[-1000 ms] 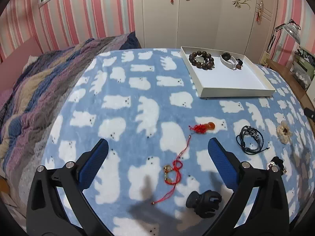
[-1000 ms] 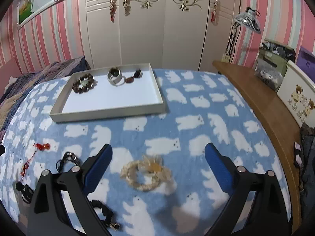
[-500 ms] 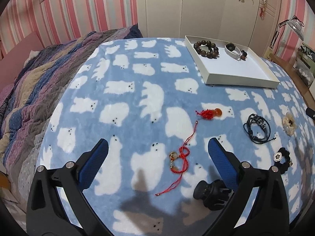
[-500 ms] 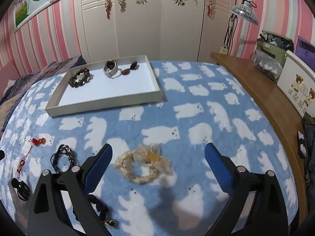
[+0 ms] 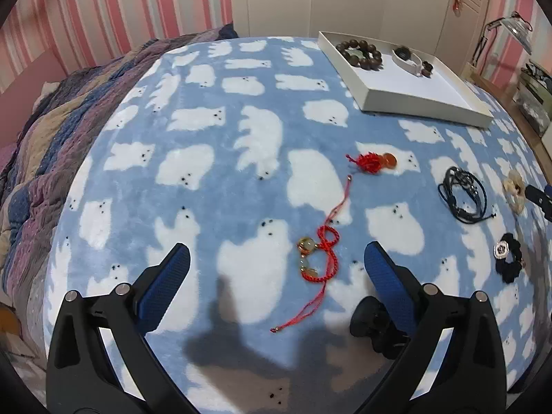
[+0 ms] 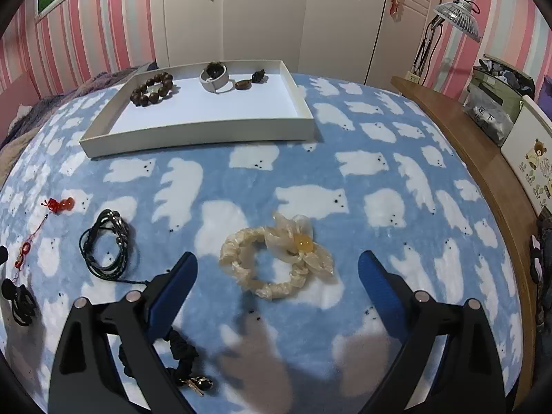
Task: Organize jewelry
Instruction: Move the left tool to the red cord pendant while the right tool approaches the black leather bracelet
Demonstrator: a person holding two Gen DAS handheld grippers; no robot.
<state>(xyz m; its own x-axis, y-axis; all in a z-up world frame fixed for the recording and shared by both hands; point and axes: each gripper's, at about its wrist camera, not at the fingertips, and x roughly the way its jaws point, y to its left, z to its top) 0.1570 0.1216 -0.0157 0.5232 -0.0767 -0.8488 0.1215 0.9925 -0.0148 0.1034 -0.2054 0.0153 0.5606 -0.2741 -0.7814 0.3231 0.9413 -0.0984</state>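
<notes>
Polar-bear fleece blanket [image 6: 345, 131] on a bed; both your grippers hang open and empty.
Right gripper [image 6: 277, 272] faces the soft, light cream scrunchie [image 6: 276, 258]; pinch its band. Left gripper [image 5: 276, 265] overlooks limp red cord bracelet [image 5: 322, 252].

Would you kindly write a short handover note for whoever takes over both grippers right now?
Left gripper: open, empty, above the red cord bracelet.
Right gripper: open, empty, above the cream flower scrunchie.
Done: the white tray holds the wooden bead bracelet, the white band and two small dark pieces beside it.
Left on the blanket: red cord bracelet, red knot charm, black cord bracelet, cream flower scrunchie, black scrunchie with a charm, black hair claw.
Suggested next: close the right gripper on the cream scrunchie and carry it to the tray.
</notes>
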